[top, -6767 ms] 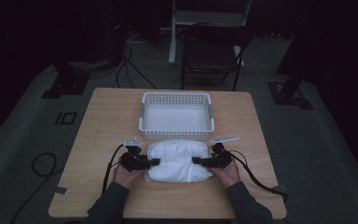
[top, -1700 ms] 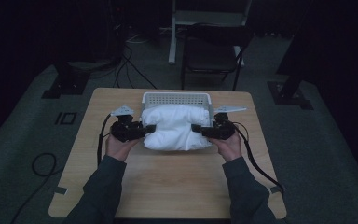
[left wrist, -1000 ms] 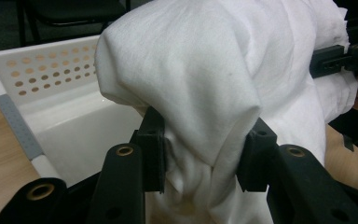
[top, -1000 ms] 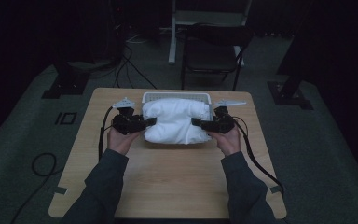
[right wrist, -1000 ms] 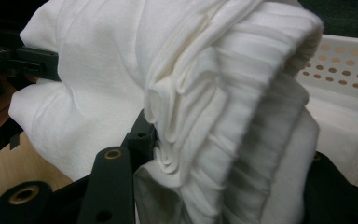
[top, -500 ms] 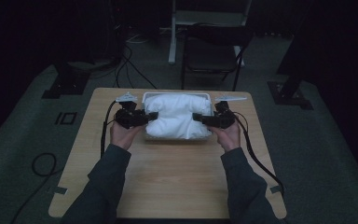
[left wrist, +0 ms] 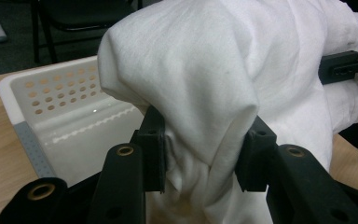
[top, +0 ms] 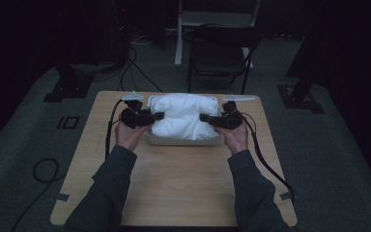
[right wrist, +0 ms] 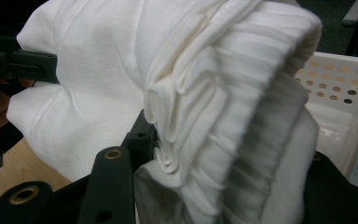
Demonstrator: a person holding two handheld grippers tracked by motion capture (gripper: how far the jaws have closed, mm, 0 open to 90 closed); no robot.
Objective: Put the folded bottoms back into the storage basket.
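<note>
Dark all around, with a black chair [top: 220, 55] and loose cables on the grey floor beyond the far edge of the wooden table [top: 174, 183], and the one bright thing is the folded white cloth [top: 181, 116] held over the white perforated basket [top: 183, 140] at the middle of the far edge. It looks light and thoroughly soft to me: it sags between the two holds, bulges over the basket rim and would slump the moment one side lets go, though I see nothing fragile or slippery about it. The sensible places to hold it are just where it is held, at the two short ends of the bundle, deep enough to catch every layer. The left gripper [left wrist: 205, 158] is pinching a thick fold of the left end, cloth bunched between its jaws. The right gripper [top: 211, 119] is clamped on the opposite end, where the right gripper view shows stacked ribbed edges squeezed against one jaw. The cloth itself is plain white, fine-woven, folded several times into a plump pillow shape with soft creases and a greyish shadowed hem
</note>
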